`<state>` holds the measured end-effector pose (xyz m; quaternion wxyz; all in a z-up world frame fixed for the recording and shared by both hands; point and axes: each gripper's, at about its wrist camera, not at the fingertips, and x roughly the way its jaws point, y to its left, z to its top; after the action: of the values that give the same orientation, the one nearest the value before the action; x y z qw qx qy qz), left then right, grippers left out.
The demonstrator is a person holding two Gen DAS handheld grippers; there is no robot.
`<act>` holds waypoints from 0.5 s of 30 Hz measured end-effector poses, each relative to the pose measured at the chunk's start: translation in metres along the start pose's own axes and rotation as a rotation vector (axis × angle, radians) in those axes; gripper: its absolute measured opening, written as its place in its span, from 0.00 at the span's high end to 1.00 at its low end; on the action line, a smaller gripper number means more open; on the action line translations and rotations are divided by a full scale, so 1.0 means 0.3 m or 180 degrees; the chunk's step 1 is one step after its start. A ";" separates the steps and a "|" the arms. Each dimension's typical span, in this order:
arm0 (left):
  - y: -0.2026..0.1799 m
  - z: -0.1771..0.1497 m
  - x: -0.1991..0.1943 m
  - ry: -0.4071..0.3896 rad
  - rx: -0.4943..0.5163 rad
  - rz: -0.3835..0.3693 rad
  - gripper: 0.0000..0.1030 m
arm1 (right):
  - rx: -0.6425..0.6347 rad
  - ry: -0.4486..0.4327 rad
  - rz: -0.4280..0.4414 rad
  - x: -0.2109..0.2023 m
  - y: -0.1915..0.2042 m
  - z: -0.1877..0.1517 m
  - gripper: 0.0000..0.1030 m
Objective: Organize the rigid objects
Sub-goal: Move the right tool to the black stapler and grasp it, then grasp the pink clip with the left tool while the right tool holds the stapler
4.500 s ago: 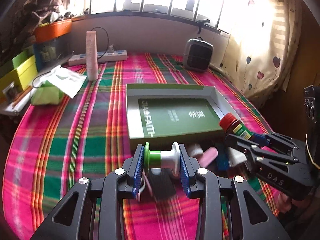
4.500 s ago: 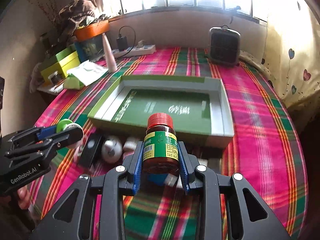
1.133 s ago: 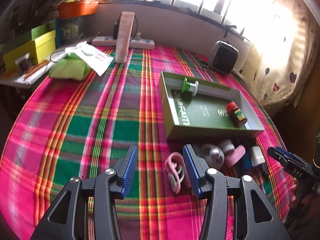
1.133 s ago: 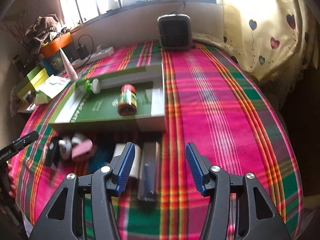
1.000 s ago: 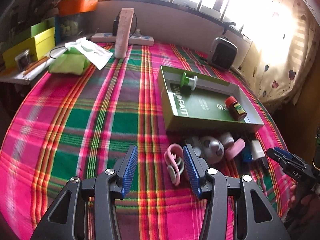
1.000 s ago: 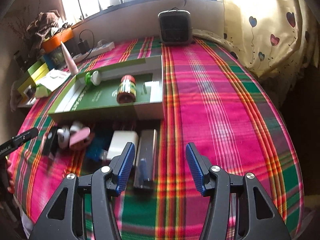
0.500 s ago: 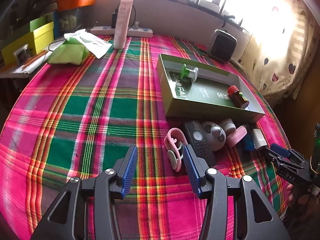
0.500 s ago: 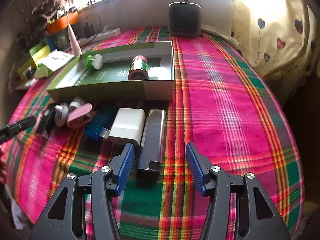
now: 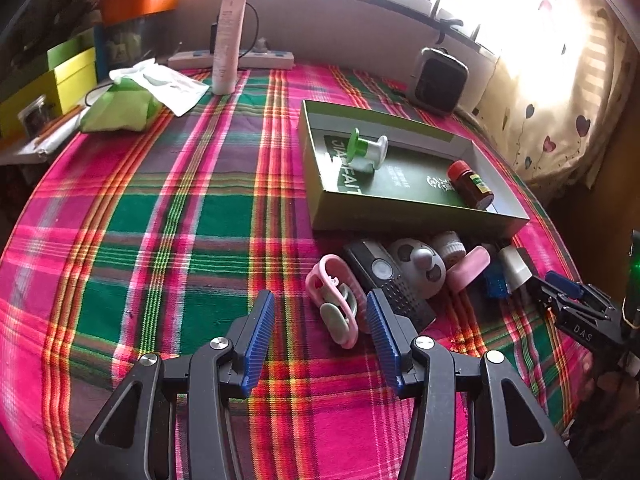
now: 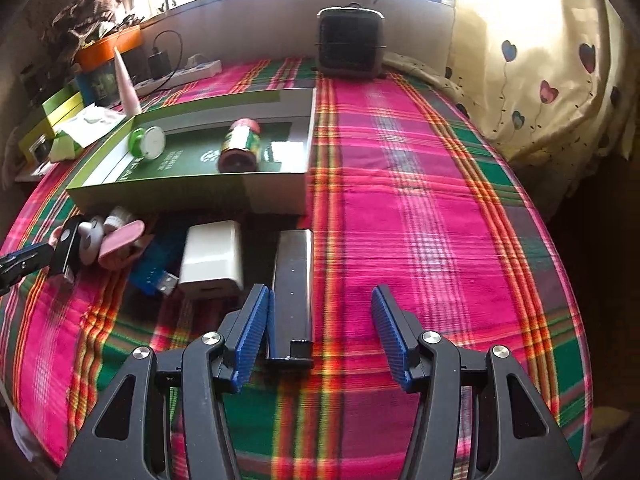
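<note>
A green box tray [image 9: 416,212] [image 10: 188,192] holds a green-and-white spool [image 9: 366,150] [image 10: 147,142] and a red-capped bottle [image 9: 470,184] [image 10: 240,146] lying on its side. In front of it lie a pink clip [image 9: 334,300], a black remote [image 9: 388,280], a grey round gadget [image 9: 418,268], a pink case [image 9: 468,268] [image 10: 120,238], a white charger [image 10: 210,258], a blue USB stick [image 10: 154,270] and a dark metal bar [image 10: 294,284]. My left gripper [image 9: 318,340] is open, its right finger beside the pink clip. My right gripper [image 10: 320,334] is open over the bar's near end.
A small grey heater [image 9: 440,80] [image 10: 350,42] stands at the back. A pink tube [image 9: 228,44], a power strip [image 9: 240,60], a green pouch [image 9: 120,110] and yellow-green boxes [image 9: 68,80] sit at the far left. The plaid table's edge drops off to the right [image 10: 568,280].
Both grippers released the spool and bottle, which now lie in the tray. Over the last second both open grippers have come lower and nearer, to the clip and the bar.
</note>
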<state>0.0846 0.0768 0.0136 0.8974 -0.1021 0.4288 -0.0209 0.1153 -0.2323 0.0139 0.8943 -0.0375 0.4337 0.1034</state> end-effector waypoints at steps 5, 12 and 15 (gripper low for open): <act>-0.013 0.001 0.008 0.0021 0.0017 0.0052 0.54 | 0.0012 -0.0045 -0.0022 -0.007 -0.015 -0.002 0.69; -0.039 0.004 0.017 0.0025 0.0090 0.0143 0.53 | -0.0009 -0.0080 -0.0029 -0.010 -0.016 -0.007 0.76; -0.049 0.001 0.014 0.0016 0.0161 0.0211 0.53 | 0.0001 -0.0089 -0.0004 -0.010 -0.019 -0.007 0.76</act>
<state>0.0883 0.0618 0.0136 0.8988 -0.0651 0.4335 -0.0022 0.1130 -0.2389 0.0148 0.9003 -0.0362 0.4212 0.1033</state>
